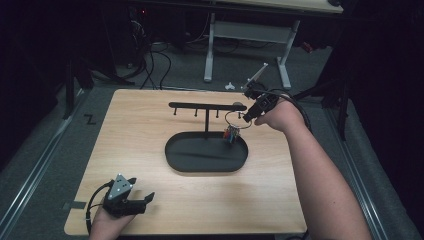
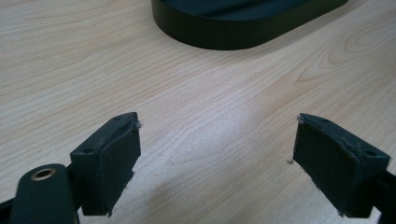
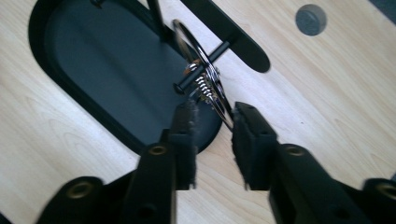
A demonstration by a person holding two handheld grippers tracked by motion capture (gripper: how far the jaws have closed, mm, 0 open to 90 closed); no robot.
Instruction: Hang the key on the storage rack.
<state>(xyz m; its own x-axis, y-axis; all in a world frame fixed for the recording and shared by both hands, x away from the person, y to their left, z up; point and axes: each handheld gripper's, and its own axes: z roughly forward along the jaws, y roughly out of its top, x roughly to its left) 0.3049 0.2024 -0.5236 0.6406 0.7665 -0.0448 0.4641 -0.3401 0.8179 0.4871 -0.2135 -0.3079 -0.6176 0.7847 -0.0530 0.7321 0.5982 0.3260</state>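
A black rack has a crossbar (image 1: 200, 105) with pegs over an oval tray base (image 1: 190, 155). A metal key ring (image 1: 232, 119) with small coloured keys (image 1: 230, 134) hangs on the rightmost peg. My right gripper (image 1: 246, 118) is at the ring. In the right gripper view its jaws (image 3: 215, 116) stand slightly apart. The ring (image 3: 206, 74) hangs on the peg (image 3: 219, 50) and runs down between the jaws, close to the right fingertip (image 3: 243, 114), not pinched. My left gripper (image 1: 149, 198) rests at the table's front left, open and empty (image 2: 217, 140).
The wooden table (image 1: 140, 130) carries a small grey disc (image 3: 310, 19) beyond the crossbar's right end. In the left gripper view the tray wall (image 2: 233, 35) lies ahead across bare wood. Past the far edge are a desk frame (image 1: 210, 45) and cables on the floor.
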